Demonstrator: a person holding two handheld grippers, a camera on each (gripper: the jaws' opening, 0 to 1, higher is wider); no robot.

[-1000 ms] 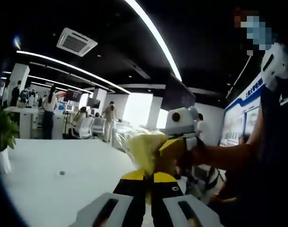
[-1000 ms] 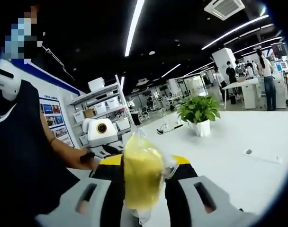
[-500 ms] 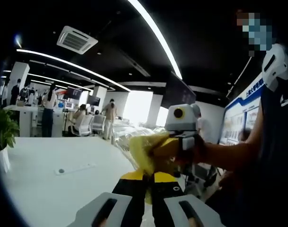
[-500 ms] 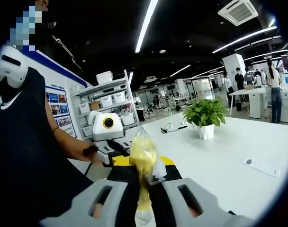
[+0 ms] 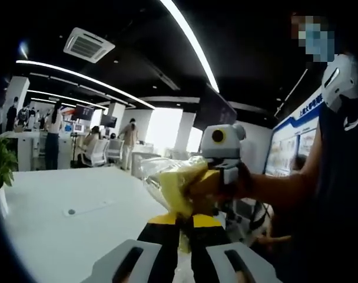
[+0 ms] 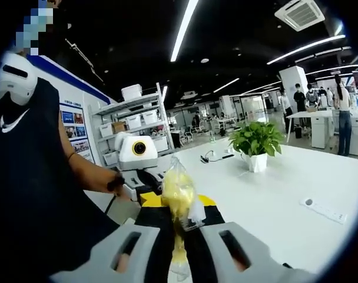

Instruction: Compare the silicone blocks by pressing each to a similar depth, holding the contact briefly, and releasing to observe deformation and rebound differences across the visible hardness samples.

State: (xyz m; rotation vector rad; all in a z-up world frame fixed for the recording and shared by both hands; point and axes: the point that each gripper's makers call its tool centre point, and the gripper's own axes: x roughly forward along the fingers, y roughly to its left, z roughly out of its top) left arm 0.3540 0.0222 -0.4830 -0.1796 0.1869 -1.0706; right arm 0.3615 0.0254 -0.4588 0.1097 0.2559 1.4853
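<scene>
Where both jaws meet, yellow bagged block [image 6: 178,194] clenched between each hand-held gripper [image 5: 182,227]

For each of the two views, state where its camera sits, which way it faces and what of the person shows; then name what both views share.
Left gripper view: rides the left gripper, facing the right gripper, the person's forearm and dark top.
Right gripper view: rides the right gripper, facing the left gripper, white table and potted green plant.
Shared: the yellow block in a clear plastic bag, clamped by both.
</scene>
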